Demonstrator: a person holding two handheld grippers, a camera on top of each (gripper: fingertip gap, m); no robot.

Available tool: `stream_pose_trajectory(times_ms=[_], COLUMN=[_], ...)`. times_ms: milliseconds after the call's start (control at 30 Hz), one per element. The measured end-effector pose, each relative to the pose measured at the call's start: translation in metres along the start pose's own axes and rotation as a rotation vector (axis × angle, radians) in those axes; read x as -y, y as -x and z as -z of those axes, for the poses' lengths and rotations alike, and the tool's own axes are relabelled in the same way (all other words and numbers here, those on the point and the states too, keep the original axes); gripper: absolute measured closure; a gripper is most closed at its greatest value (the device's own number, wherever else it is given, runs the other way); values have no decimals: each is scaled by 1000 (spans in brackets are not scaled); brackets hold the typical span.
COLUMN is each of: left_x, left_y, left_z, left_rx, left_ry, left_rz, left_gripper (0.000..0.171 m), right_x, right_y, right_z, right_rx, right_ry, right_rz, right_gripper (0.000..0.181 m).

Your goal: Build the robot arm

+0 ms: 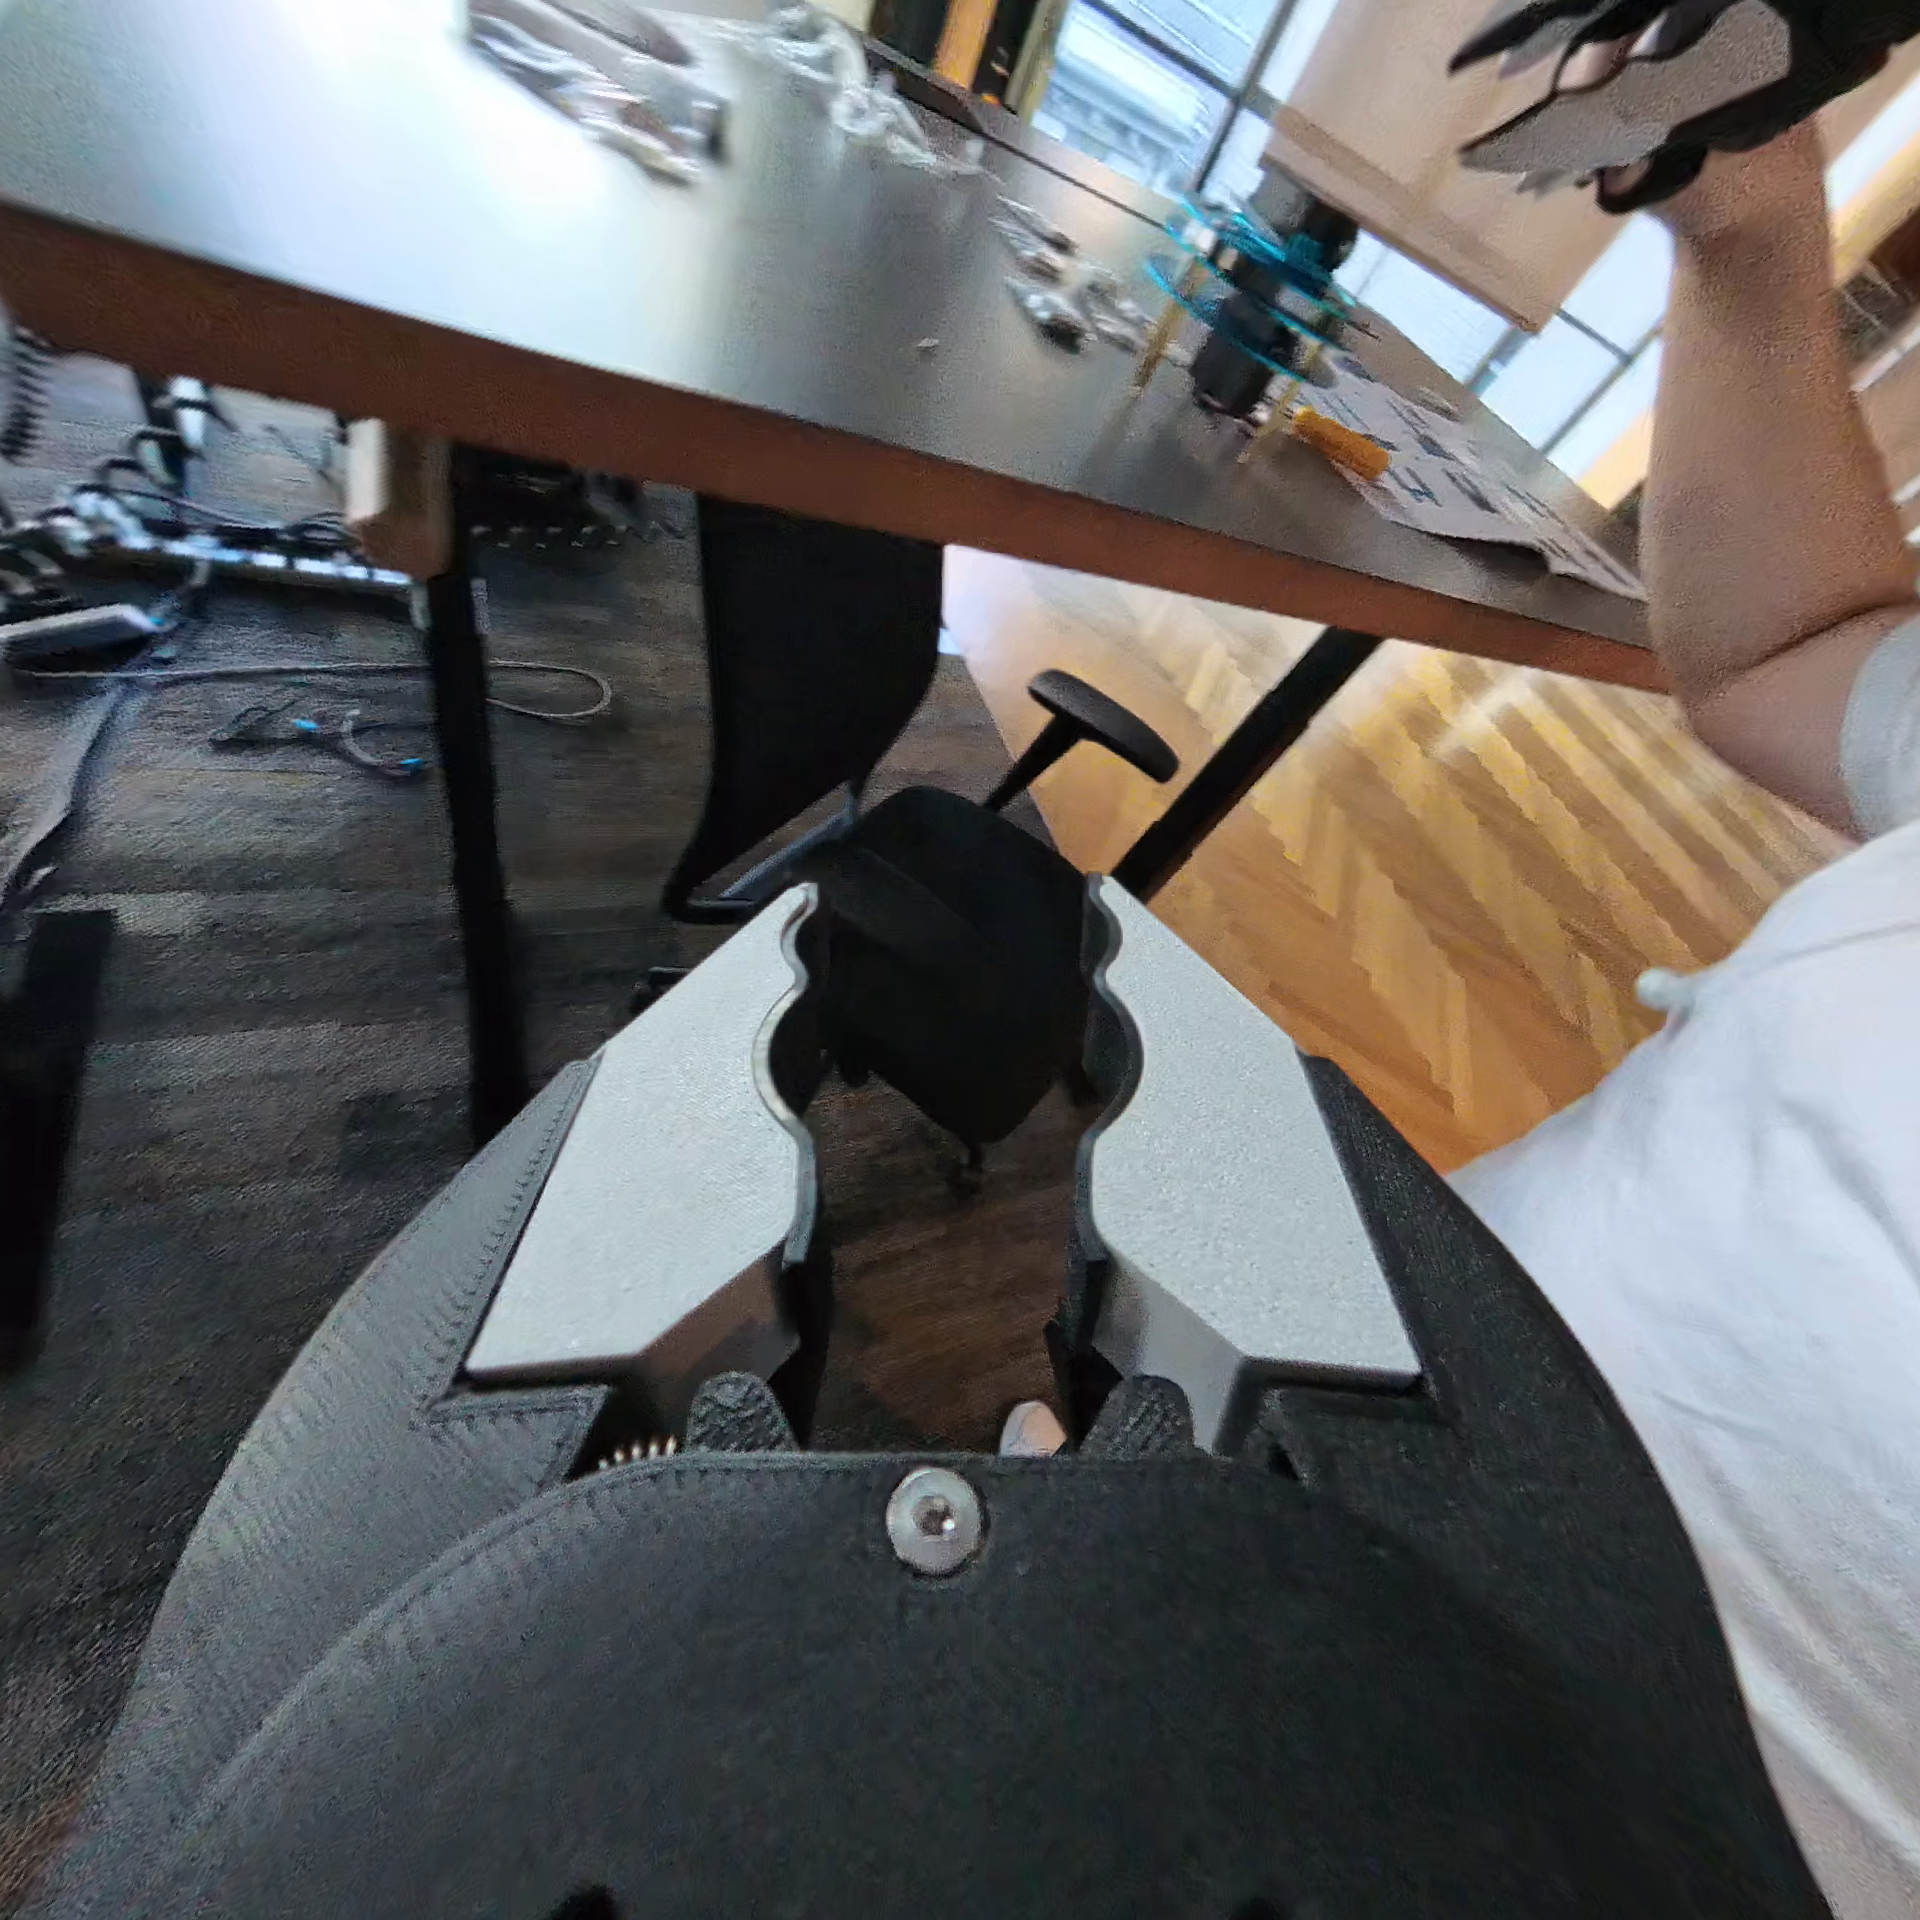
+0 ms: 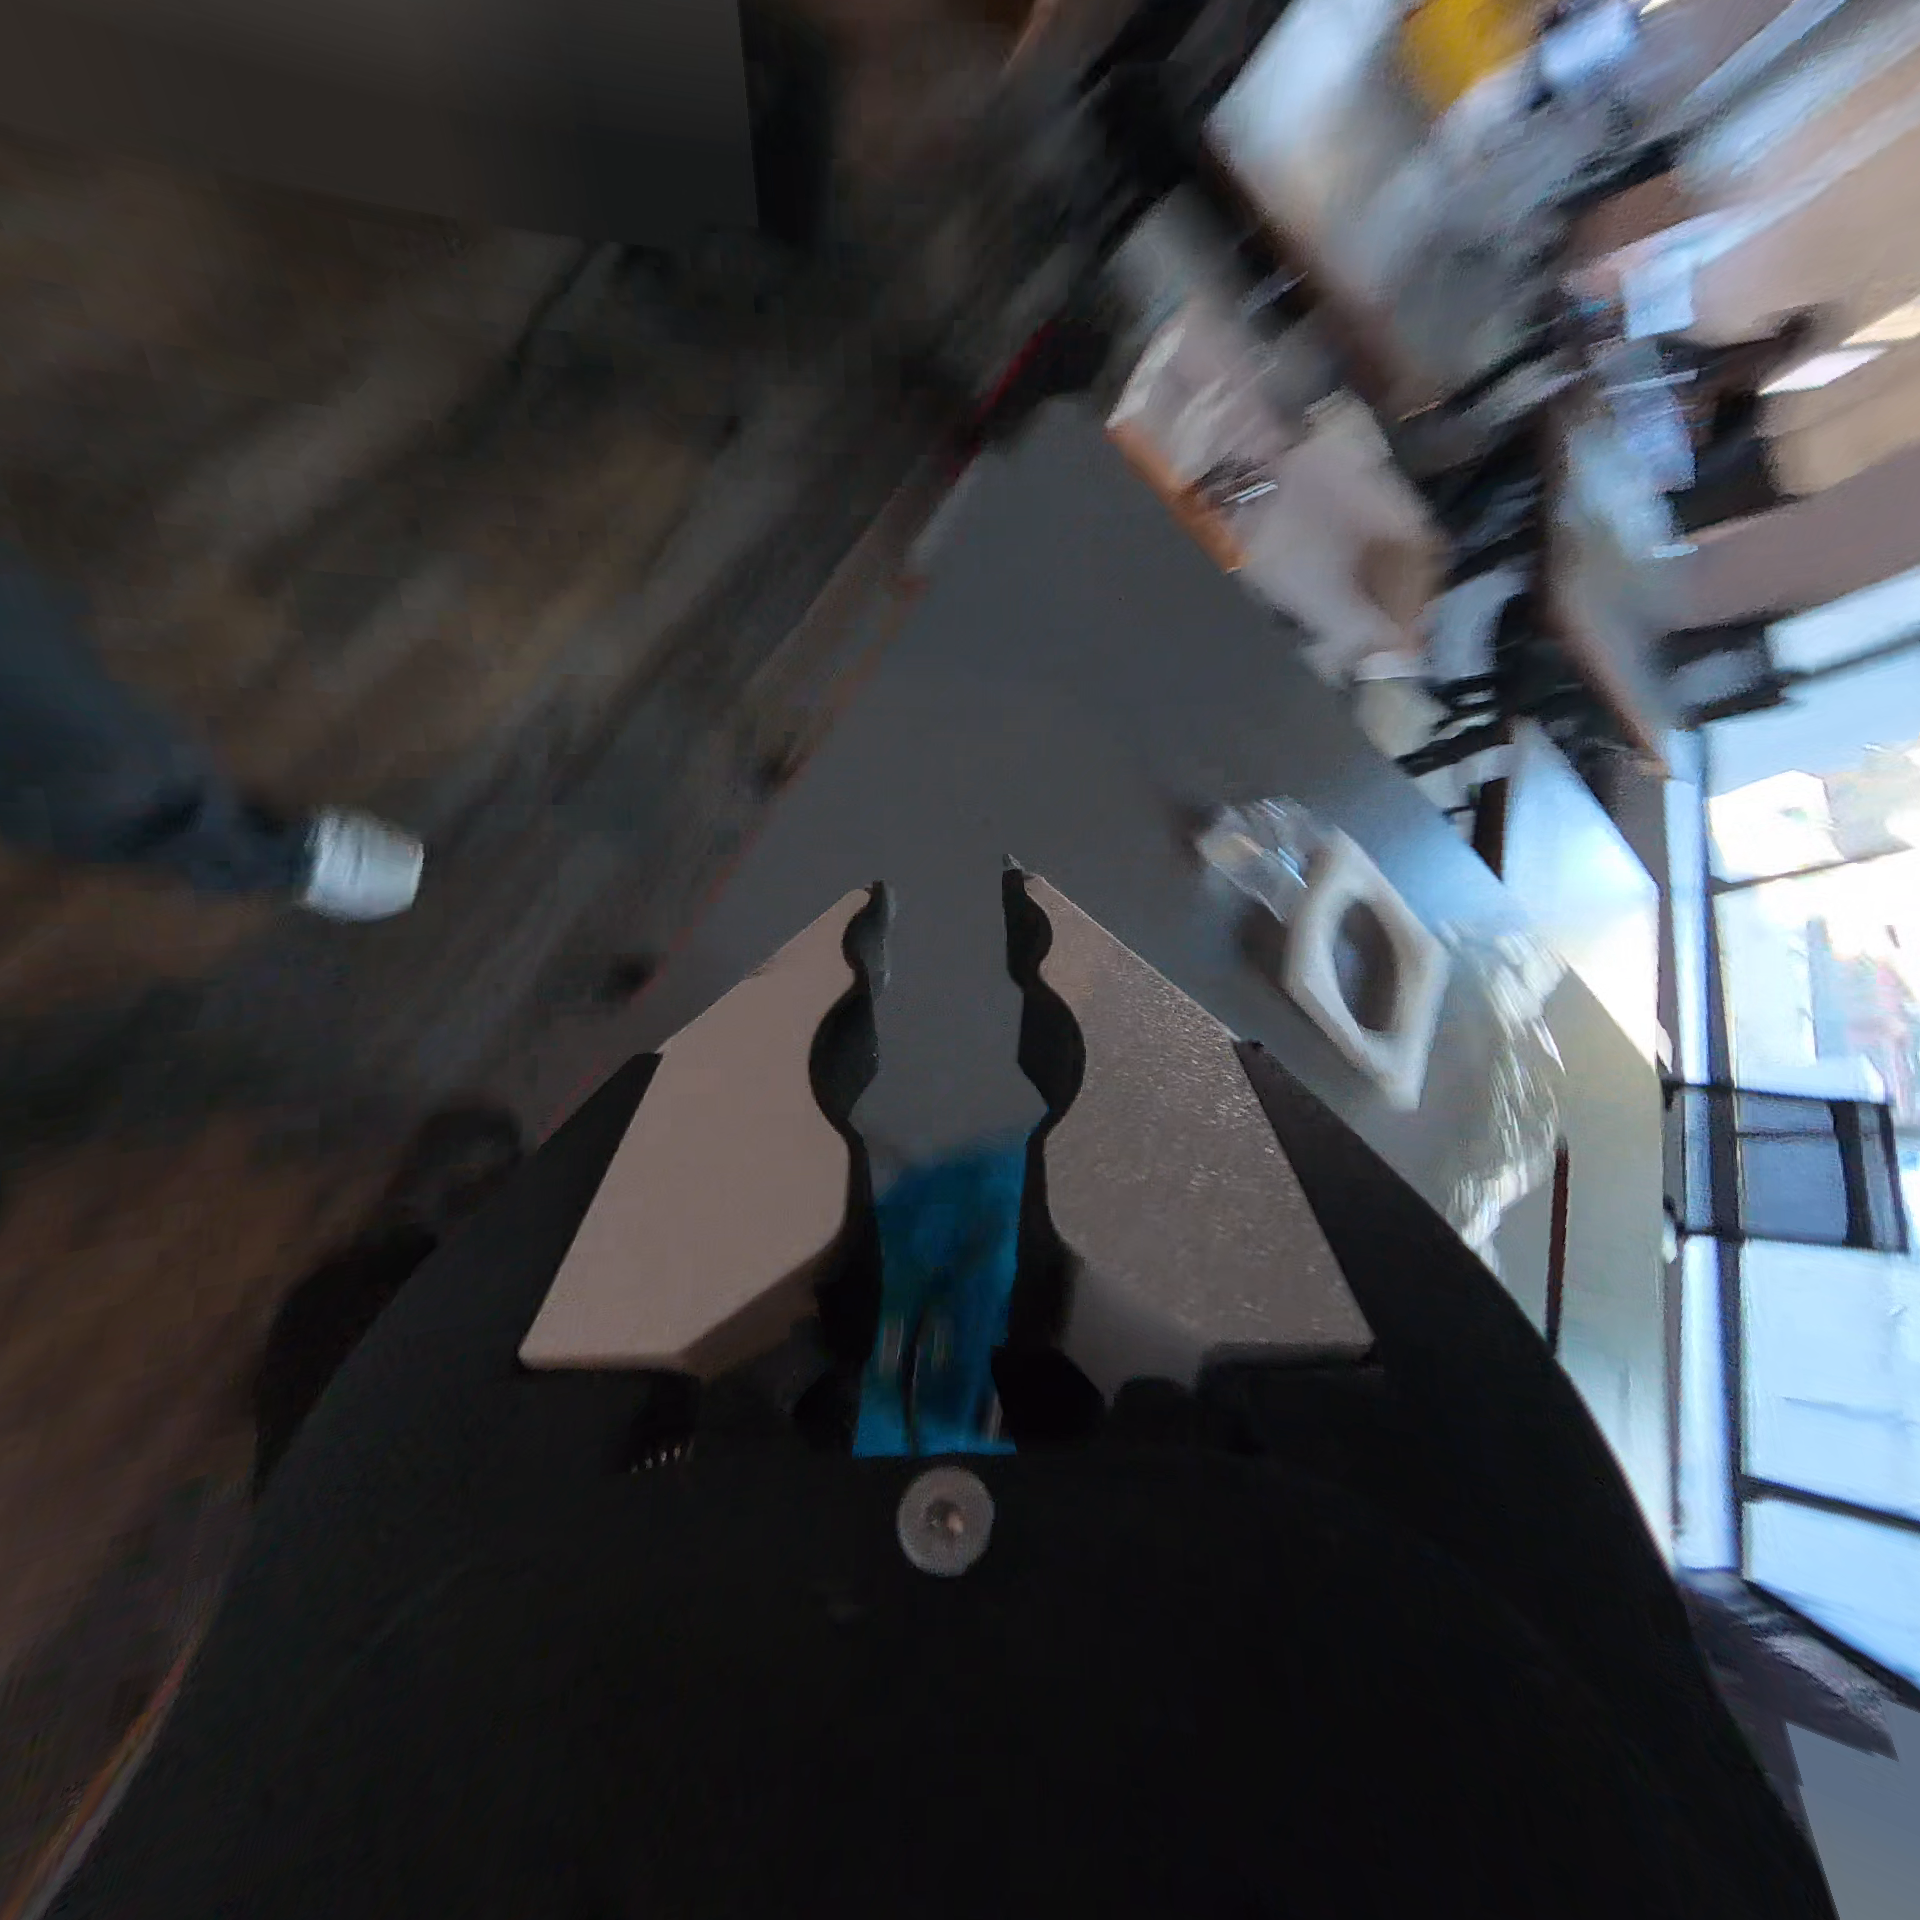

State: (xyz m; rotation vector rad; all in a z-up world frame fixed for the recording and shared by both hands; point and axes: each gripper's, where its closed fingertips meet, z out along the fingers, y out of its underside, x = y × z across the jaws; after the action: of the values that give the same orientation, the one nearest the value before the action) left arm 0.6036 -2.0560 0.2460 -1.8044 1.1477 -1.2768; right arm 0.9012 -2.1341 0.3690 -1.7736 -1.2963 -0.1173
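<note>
My left gripper (image 1: 951, 904) is open and empty. It hangs below the edge of the dark table (image 1: 727, 312) and points at a black office chair (image 1: 935, 997) on the floor. My right gripper (image 2: 943, 883) is open and empty, held high above the table (image 2: 997, 707); it also shows in the left wrist view (image 1: 1662, 94), raised on a bare arm (image 1: 1756, 416). On the table stands a stack of clear blue discs on brass posts (image 1: 1247, 291). A blurred blue thing (image 2: 940, 1288) shows low between the right gripper's fingers; the right wrist view is heavily blurred.
Clear plastic bags of small parts (image 1: 613, 83) and an orange-handled tool (image 1: 1340, 442) lie on the table beside a printed sheet (image 1: 1455, 488). A white square frame (image 2: 1361, 987) lies on the table. Cables (image 1: 156, 540) cover the floor at left. A person's white shirt (image 1: 1714, 1247) is at right. Across from one pair of fingers to the other is roughly 35 cm. The right tips stand about 12 cm off the blurred blue thing (image 2: 940, 1288).
</note>
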Motion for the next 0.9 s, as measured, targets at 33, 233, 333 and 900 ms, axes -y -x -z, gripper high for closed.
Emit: stream_pose_trajectory(times_ms=[33, 233, 333, 900], left_x=[-1, 56, 74, 80], left_y=[12, 65, 83, 96], left_z=[16, 38, 27, -45], left_rx=[8, -186, -276, -429], left_ry=[-22, -207, -197, -105], left_rz=[0, -72, -100, -141], left_gripper=[125, 127, 126, 126], right_x=[10, -15, -49, -95], right_y=[3, -28, -28, -28], right_z=[-21, -129, -153, -175], right_rx=[38, 96, 152, 312], right_ry=[63, 366, 486, 593], right_rz=[56, 0, -88, -222], right_gripper=[163, 174, 172, 171])
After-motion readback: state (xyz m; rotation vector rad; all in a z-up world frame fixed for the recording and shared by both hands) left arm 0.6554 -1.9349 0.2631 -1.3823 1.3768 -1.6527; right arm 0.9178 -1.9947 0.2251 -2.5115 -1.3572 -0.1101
